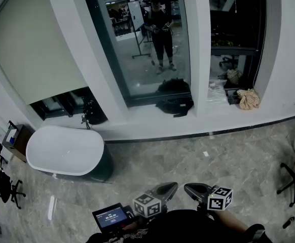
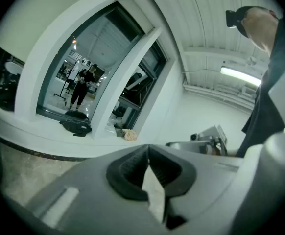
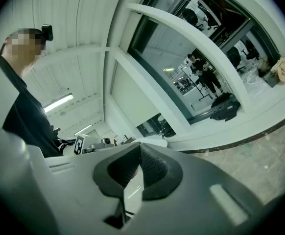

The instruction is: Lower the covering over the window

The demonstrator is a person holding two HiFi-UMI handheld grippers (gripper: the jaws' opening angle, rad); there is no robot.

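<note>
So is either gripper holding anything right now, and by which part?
Nothing is held. The left gripper and the right gripper are both shut, jaws together with nothing between them.

Beige blind [image 1: 33, 39]; white tub [image 1: 64, 151] nearby

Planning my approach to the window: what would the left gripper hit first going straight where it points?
The left gripper has open floor ahead; it would probably first reach the white ledge below the windows, near the beige bundle; depth is unclear.

Glossy marbled stone floor [image 1: 213, 161], smooth white tub [image 1: 61, 148], matt cream blind [image 1: 33, 47], reflective window glass [image 1: 142, 65]
</note>
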